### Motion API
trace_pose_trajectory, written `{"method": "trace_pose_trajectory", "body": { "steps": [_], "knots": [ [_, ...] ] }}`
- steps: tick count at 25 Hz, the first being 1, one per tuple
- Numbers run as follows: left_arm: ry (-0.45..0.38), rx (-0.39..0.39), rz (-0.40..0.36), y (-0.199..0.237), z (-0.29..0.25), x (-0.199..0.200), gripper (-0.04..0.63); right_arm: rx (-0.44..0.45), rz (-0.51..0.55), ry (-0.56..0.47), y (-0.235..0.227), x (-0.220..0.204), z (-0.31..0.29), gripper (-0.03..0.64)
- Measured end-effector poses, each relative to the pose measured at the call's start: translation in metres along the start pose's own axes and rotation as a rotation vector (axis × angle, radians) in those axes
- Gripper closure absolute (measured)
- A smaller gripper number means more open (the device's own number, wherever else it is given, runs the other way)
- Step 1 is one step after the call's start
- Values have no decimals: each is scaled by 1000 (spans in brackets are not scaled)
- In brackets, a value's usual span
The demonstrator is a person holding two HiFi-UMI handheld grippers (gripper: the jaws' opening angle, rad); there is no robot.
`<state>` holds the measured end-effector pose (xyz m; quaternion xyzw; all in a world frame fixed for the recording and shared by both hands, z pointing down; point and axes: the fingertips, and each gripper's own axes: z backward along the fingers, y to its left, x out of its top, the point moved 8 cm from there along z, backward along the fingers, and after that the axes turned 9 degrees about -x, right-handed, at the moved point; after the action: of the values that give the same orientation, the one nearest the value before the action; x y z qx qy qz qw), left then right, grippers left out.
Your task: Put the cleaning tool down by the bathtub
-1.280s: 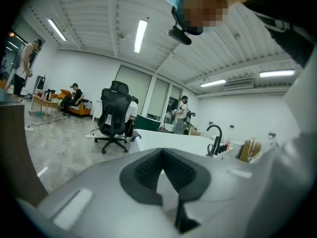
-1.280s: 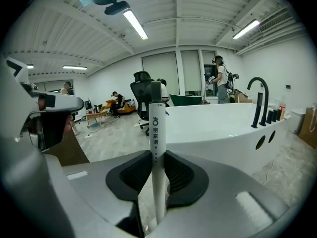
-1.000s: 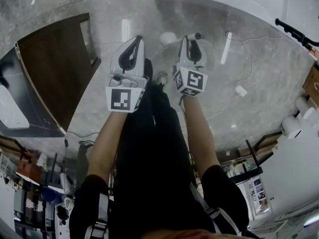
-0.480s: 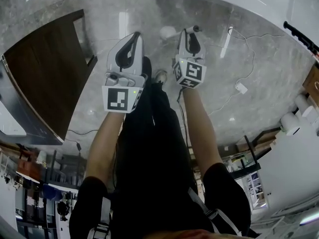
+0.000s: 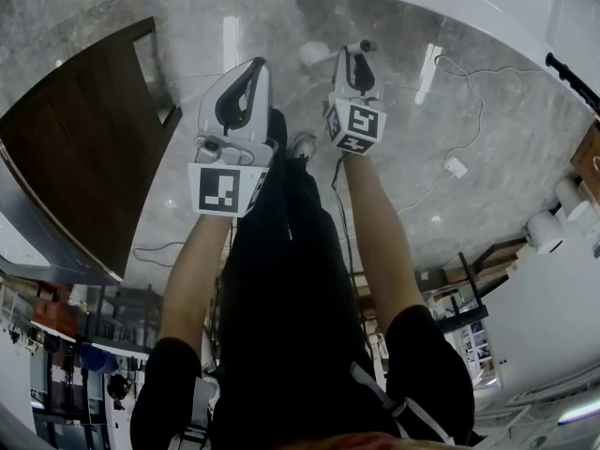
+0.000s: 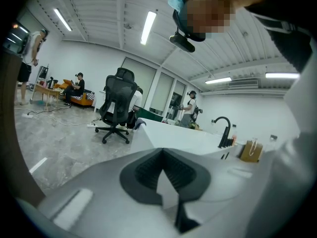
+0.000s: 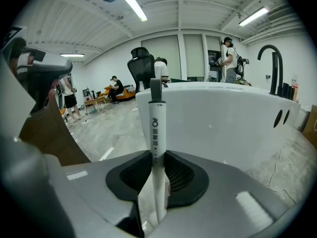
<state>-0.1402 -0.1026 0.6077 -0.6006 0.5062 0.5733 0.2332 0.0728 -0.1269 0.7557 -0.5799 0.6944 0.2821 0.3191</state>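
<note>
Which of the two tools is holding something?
The right tool, shut on the white handle; the left tool is shut on nothing.

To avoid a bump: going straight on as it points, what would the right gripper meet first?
Most likely the white wall of the bathtub, straight ahead of the right gripper; its held cleaning tool may touch first. Depth is unclear.

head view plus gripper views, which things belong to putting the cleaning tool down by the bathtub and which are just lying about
Part of the job:
- white-handled cleaning tool, clamped in the right gripper
- white bathtub

Just lying about:
- white cable with plug block on the grey floor
- dark brown wooden panel
- black office chair
</note>
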Motion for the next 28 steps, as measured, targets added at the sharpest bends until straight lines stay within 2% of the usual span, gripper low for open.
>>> {"method": "trace_pose_trajectory", "body": {
  "steps": [13, 28],
  "knots": [
    [-6, -2, 36, 23, -22, -15, 588, -13, 11, 69, 3, -33, -56, 531],
    [12, -7, 25, 44, -37, -20, 588, -17, 29, 136, 8, -48, -103, 531]
  ]
}}
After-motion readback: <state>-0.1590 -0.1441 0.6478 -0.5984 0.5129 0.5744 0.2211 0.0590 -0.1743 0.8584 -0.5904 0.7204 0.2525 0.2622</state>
